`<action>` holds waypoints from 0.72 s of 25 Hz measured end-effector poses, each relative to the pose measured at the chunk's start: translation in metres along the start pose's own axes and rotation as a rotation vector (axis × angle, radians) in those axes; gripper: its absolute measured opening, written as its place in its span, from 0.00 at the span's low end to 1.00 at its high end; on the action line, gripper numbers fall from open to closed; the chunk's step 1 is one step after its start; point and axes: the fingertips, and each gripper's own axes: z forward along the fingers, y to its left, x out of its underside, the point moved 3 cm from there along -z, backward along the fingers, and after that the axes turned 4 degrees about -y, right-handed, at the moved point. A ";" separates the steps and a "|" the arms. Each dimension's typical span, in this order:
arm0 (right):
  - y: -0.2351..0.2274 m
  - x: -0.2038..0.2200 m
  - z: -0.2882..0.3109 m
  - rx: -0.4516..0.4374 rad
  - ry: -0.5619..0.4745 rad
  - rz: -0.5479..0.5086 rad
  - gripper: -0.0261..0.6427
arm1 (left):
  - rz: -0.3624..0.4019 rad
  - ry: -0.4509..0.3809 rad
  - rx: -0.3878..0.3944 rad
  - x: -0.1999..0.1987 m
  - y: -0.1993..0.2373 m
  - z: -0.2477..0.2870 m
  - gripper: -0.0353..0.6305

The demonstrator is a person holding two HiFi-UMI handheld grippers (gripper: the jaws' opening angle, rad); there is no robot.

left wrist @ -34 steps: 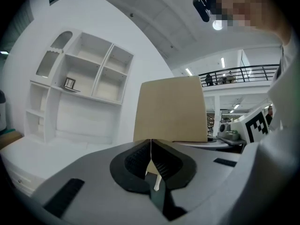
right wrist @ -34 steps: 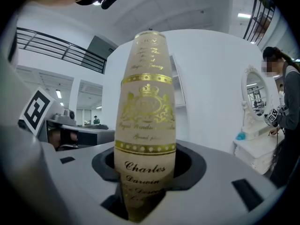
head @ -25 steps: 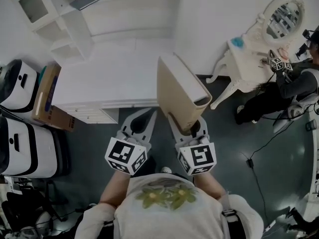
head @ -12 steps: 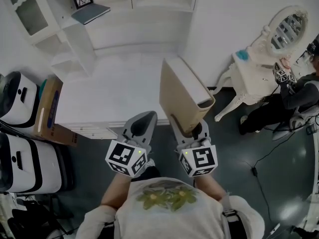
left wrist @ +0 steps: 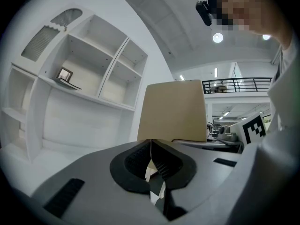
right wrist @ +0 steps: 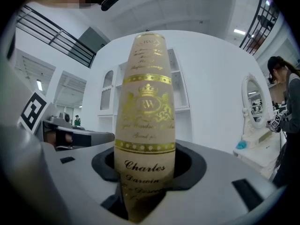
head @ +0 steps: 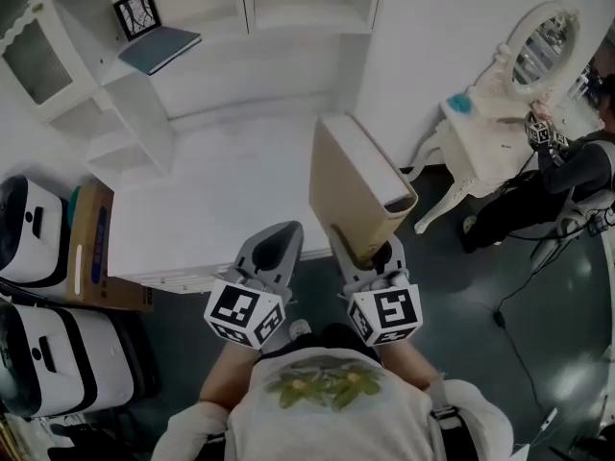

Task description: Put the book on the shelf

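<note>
- The left hand-held gripper [head: 280,230] and the right hand-held gripper [head: 381,254], which carries the book [head: 351,185], have moved forward toward the shelf [head: 288,17].
- The left one's tip now overlaps the front edge of the tabletop [head: 211,190]; before, it stopped short of it.
- The framed picture [head: 135,12] and the blue book [head: 159,48] have come fully into the head view.
- The cardboard box [head: 91,248] sits lower in the head view.

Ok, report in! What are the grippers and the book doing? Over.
Right gripper shut on book, held on end. Left gripper shut, empty. Shelf beyond desk; nothing seen blocking.
</note>
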 end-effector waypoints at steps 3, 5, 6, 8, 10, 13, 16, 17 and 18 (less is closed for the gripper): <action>-0.001 0.002 0.005 0.021 0.003 0.002 0.38 | -0.013 0.004 0.010 0.003 0.009 0.003 0.09; -0.002 0.004 0.008 0.032 0.013 0.003 0.38 | -0.029 0.011 0.016 0.007 0.014 0.004 0.09; -0.002 0.005 0.009 0.036 0.017 0.005 0.38 | -0.036 0.015 0.017 0.009 0.016 0.005 0.09; -0.004 0.007 0.013 0.042 0.021 0.010 0.38 | -0.046 0.021 0.019 0.013 0.021 0.008 0.09; -0.007 0.008 0.019 0.045 0.018 0.011 0.38 | -0.051 0.023 0.020 0.015 0.026 0.013 0.09; -0.011 0.007 0.031 0.045 0.010 0.009 0.38 | -0.046 0.023 0.024 0.013 0.034 0.021 0.09; -0.015 0.005 0.043 0.044 0.001 0.012 0.38 | -0.039 0.020 0.026 0.009 0.042 0.029 0.09; -0.017 0.004 0.048 0.043 -0.002 0.015 0.38 | -0.038 0.018 0.025 0.007 0.046 0.032 0.09; -0.019 0.003 0.055 0.043 -0.004 0.016 0.38 | -0.036 0.017 0.025 0.006 0.049 0.036 0.09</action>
